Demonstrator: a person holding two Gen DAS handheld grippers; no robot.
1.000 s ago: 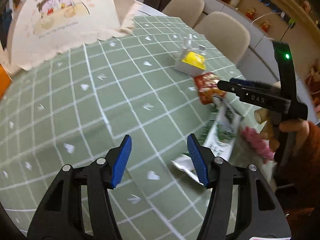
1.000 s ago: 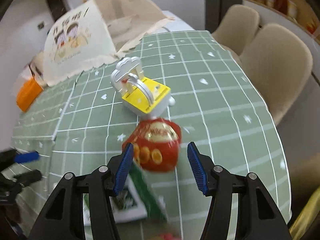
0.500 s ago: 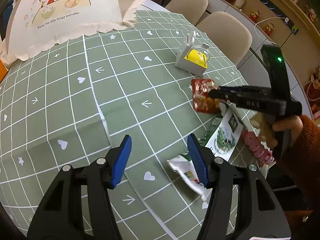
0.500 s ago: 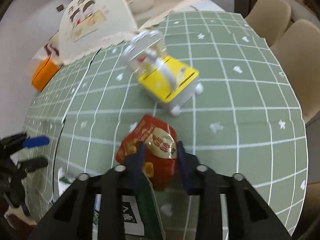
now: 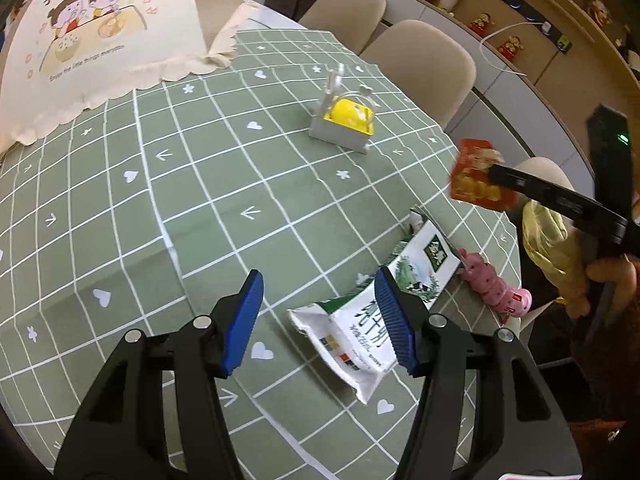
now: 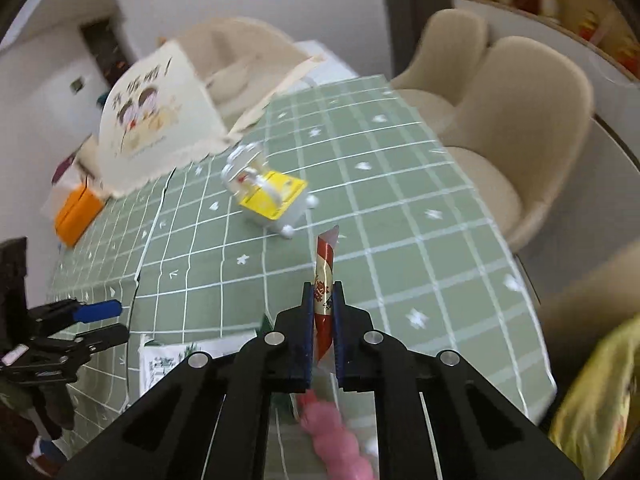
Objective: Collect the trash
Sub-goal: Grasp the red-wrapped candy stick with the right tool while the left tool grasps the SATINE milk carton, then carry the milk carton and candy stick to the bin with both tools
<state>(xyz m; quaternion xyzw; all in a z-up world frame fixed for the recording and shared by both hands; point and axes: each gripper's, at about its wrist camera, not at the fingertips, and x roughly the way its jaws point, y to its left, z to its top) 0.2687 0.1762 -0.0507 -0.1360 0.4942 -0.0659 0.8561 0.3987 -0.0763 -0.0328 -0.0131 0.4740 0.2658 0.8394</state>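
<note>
My right gripper (image 6: 322,292) is shut on a red snack packet (image 6: 325,264), pinched edge-on and lifted off the green checked tablecloth (image 5: 200,200). In the left wrist view the red packet (image 5: 476,176) hangs from the right gripper (image 5: 494,170) above the table's right edge. My left gripper (image 5: 320,304) is open over the cloth with nothing between its blue pads. A torn white-and-green wrapper (image 5: 352,340) lies just beside its right finger. A green-and-white carton (image 5: 424,264) and a pink wrapper (image 5: 496,288) lie near the table edge.
A yellow plastic bag (image 5: 548,236) hangs beside the table under the right hand. A grey-and-yellow toy (image 5: 346,124) stands mid-table. A printed cloth cover (image 5: 100,40) sits at the far left, an orange box (image 6: 76,216) beside it. Beige chairs (image 5: 420,64) line the far side.
The right gripper closed on the red packet and lifted it off the cloth toward the table's right edge. The left gripper stayed open in about the same place.
</note>
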